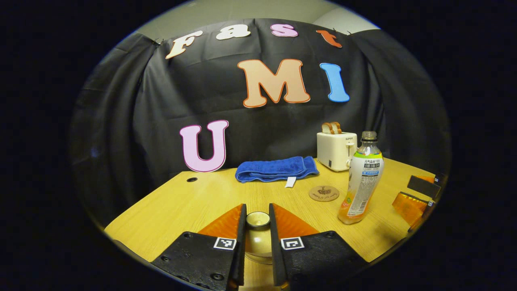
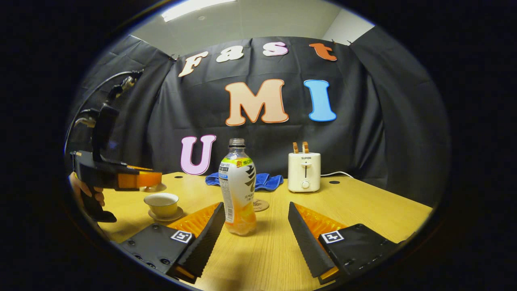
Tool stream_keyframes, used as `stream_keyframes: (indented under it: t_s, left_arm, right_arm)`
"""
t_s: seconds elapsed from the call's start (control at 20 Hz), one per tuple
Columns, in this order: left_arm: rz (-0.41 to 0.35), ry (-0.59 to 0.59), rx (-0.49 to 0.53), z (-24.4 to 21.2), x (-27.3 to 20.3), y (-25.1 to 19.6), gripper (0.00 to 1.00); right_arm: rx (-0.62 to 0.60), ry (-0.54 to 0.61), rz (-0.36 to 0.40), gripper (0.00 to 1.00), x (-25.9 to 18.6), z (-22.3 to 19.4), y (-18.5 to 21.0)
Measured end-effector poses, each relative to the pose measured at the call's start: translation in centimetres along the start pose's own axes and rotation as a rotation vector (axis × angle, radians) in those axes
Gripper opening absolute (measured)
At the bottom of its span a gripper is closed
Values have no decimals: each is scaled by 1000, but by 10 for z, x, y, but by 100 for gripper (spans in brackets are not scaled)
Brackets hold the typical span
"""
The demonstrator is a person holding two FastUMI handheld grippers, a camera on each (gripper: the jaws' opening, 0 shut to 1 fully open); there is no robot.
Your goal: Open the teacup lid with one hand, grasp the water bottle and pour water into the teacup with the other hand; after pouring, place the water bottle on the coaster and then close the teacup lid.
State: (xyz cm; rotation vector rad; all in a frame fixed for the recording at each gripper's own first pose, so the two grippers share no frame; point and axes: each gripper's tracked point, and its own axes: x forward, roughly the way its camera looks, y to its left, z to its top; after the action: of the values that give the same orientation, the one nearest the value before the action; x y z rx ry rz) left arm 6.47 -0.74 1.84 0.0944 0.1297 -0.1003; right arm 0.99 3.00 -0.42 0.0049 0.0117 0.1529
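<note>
- Pale wood grain covers the table (image 2: 363,210), where the water bottle (image 2: 238,190) stands upright with no cap on its neck and orange liquid in its lower part.
- The right gripper (image 2: 256,230) sits low over the table with its jaws wide apart; the bottle stands between the fingers, nearer the left one, touched by neither as far as can be seen.
- In the left gripper view, the left gripper (image 1: 257,226) has its fingers closed in on the teacup lid (image 1: 257,219), pressing it from both sides.
- In the right gripper view that lid is held up in the air above and just left of the teacup (image 2: 161,203), which stands uncovered on its saucer (image 2: 165,214).
- A hand (image 2: 87,190) grips the left gripper's handle.
- The round coaster (image 1: 324,193) lies bare between the bottle and a folded blue towel (image 1: 276,169).
- A cream toaster (image 2: 304,171) with two slices of toast stands at the back by the black cloth.
</note>
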Motion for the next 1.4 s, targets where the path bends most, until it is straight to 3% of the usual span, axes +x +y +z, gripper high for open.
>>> stream_keyframes:
  t_s: [0.55,1.0,1.1,1.15,1.4]
  left_arm:
    - [51,-43,-48,4,-27,36,25]
    - [79,-52,-99,-1,-37,58,25]
    - [77,-54,-102,-1,-40,58,25]
    - [77,-52,-106,-2,-41,57,25]
    - [78,-36,-131,-10,-44,60,25]
  right_arm:
    - [-56,74,76,99,55,-12,22]
    - [-88,99,88,97,77,-18,40]
    - [-85,111,92,92,79,-20,42]
    - [-80,117,94,77,79,-20,42]
    - [-79,115,89,70,80,-20,42]
